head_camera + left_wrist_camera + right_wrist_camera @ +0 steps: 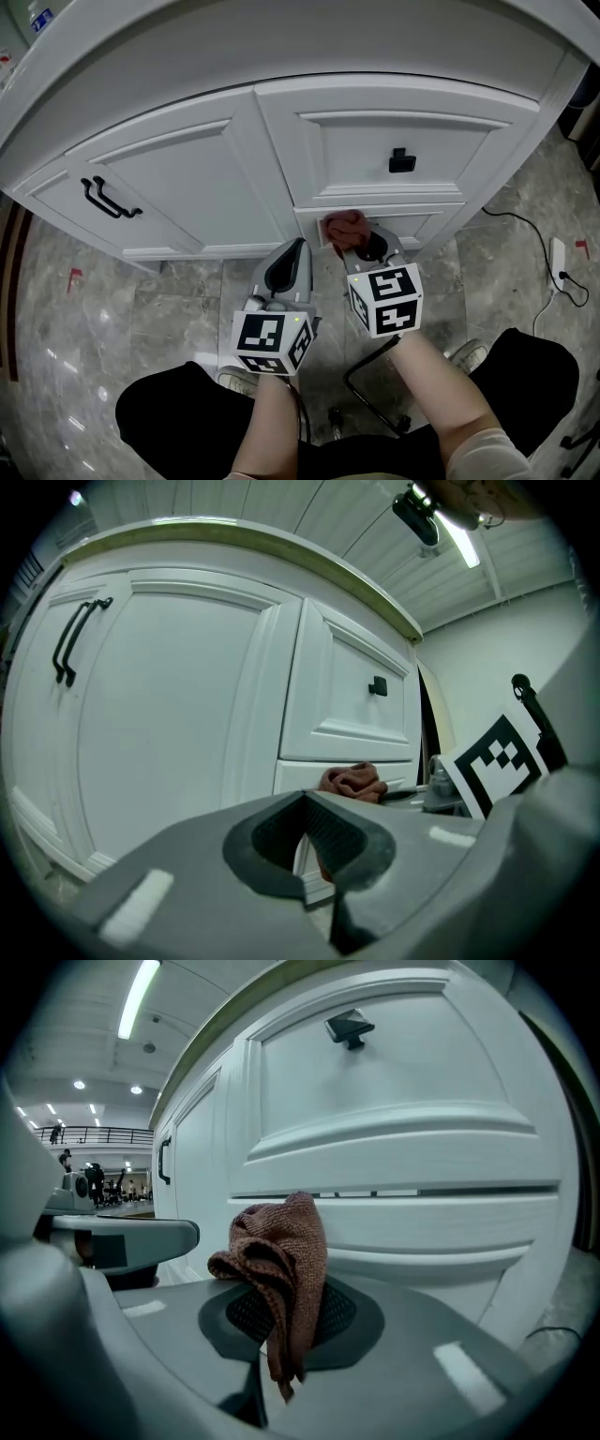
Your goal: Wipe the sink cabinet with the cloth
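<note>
The white sink cabinet (187, 178) fills the upper head view, with a door at the left and two drawers at the right. My right gripper (354, 240) is shut on a reddish-brown cloth (345, 225), which is pressed against the lower drawer front (422, 225). In the right gripper view the cloth (279, 1260) hangs bunched between the jaws, just under the drawer gap. My left gripper (292, 255) hangs lower and to the left, shut and empty, pointing at the cabinet base. From the left gripper view the cloth (354, 782) shows beyond the jaw tips (309, 841).
A black pull handle (111, 199) sits on the left door and a black knob (401, 161) on the upper drawer. The floor is grey marble tile (112, 319). A white power strip with a cable (559, 262) lies on the floor at the right. My legs are below.
</note>
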Demonstrator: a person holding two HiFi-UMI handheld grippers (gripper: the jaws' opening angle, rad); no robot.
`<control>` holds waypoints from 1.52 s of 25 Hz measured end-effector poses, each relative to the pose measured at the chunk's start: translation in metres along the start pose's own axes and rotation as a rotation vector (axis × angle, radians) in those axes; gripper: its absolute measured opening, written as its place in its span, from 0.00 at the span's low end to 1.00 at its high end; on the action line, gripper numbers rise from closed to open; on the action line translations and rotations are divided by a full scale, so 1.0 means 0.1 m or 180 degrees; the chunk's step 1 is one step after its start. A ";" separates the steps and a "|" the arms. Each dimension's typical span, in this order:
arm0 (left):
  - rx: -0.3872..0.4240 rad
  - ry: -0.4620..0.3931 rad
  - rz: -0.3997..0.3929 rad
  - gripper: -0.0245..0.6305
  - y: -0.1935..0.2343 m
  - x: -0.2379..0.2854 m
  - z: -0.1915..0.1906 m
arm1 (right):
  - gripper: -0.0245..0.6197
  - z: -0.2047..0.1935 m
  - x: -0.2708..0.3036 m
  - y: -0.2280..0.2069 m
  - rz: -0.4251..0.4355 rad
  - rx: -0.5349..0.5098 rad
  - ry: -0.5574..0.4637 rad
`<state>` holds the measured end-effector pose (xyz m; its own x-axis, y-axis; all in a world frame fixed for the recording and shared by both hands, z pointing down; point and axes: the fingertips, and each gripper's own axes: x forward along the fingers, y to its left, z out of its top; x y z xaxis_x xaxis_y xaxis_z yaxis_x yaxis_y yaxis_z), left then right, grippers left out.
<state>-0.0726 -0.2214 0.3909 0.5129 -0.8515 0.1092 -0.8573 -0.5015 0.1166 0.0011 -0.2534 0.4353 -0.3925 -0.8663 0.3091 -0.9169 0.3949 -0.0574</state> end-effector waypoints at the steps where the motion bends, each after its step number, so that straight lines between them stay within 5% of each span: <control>1: -0.0002 -0.0003 -0.0007 0.04 -0.01 0.01 0.00 | 0.16 -0.01 -0.01 -0.03 -0.0012 0.0005 0.0001; 38: 0.0070 0.0123 -0.0470 0.04 -0.80 0.46 -0.22 | 0.16 -0.07 -0.94 -1.52 -0.0862 0.0641 -0.0163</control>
<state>0.0207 -0.2165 0.4087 0.6345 -0.7618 0.1304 -0.7729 -0.6244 0.1126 0.1781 -0.2304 0.4218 -0.1313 -0.9477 0.2910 -0.9822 0.0846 -0.1677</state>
